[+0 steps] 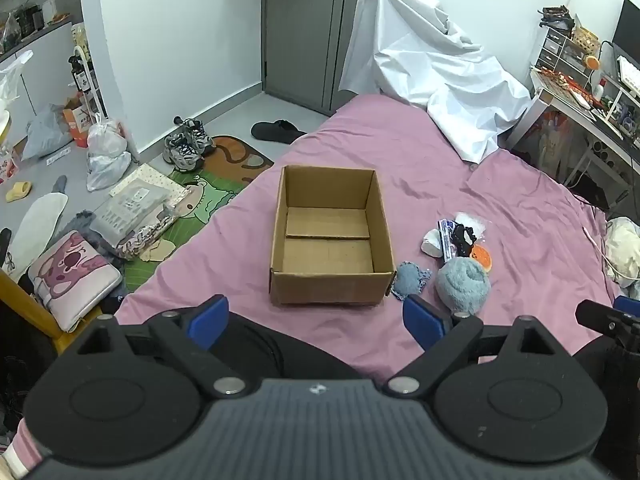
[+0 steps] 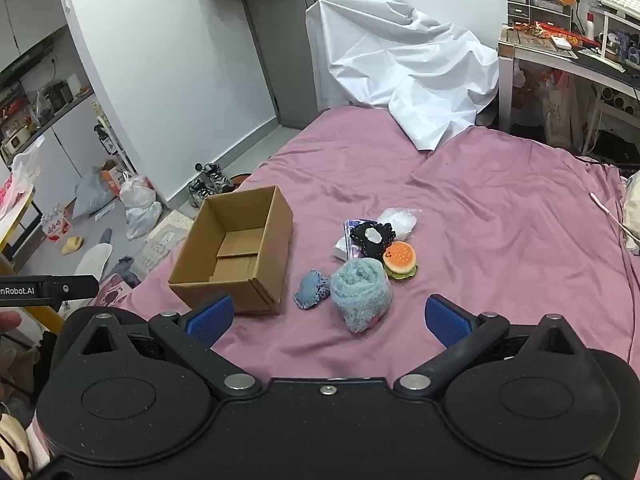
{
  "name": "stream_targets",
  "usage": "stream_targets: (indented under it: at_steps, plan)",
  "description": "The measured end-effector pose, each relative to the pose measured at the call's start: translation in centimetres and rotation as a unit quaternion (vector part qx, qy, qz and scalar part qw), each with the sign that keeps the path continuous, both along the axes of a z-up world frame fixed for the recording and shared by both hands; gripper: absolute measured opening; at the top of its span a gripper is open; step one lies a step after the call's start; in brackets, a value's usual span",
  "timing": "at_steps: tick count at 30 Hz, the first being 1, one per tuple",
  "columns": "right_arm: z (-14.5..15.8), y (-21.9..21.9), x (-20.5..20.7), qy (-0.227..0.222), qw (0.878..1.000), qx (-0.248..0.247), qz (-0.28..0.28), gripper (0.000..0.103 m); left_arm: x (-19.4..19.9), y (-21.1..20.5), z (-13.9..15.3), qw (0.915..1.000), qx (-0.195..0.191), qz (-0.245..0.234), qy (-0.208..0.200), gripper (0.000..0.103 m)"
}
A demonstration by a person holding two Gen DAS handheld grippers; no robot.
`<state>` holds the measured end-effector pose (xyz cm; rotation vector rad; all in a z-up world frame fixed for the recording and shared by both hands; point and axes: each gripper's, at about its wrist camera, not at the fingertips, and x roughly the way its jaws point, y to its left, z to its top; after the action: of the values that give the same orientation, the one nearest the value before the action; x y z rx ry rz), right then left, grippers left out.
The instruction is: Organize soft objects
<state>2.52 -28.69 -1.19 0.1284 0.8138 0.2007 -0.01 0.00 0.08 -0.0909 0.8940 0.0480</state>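
Both grippers hang over the near edge of the bed [image 1: 400, 152], tipped downward, and neither has anything in it. The left gripper [image 1: 316, 320] has its blue pads [image 1: 210, 320] spread wide with only pink sheet between them; the right gripper [image 2: 328, 318] is just as released, its blue pads [image 2: 448, 320] standing far apart over bare bedding.

From the left wrist view, the open cardboard box [image 1: 330, 284] sits at twelve o'clock, straight ahead of the left gripper, upright and with nothing inside but its folded bottom flaps. Just beside the box's right corner, at about one o'clock, lies a small blue knitted heart [image 1: 410, 278], touching or nearly touching the cardboard. Next to that, also near one o'clock, is a rolled fluffy light-blue towel [image 1: 462, 282].

From the right wrist view the same pile sits at twelve o'clock. The towel [image 2: 360, 294] is closest to the right gripper, the heart [image 2: 310, 290] just left of it, and the box [image 2: 236, 236] off at ten o'clock. Behind the towel a little plush hamburger [image 2: 400, 260] rests against it, with a black crocheted piece [image 2: 372, 240], a small purple packet [image 2: 354, 240] and a white crinkly bag [image 2: 398, 220] bunched together farther back.

A white sheet [image 2: 400, 72] is draped over something at the far end of the bed, around twelve o'clock.
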Motion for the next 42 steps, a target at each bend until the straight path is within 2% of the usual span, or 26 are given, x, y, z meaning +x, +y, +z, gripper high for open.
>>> stream_targets:
  at_steps: [42]
  plan:
    - [0.25,-0.10,-0.12,0.004,1.000,0.004,-0.009,0.103,0.21,-0.67,0.54,0.9999,-0.008,-0.011,-0.004,0.093]
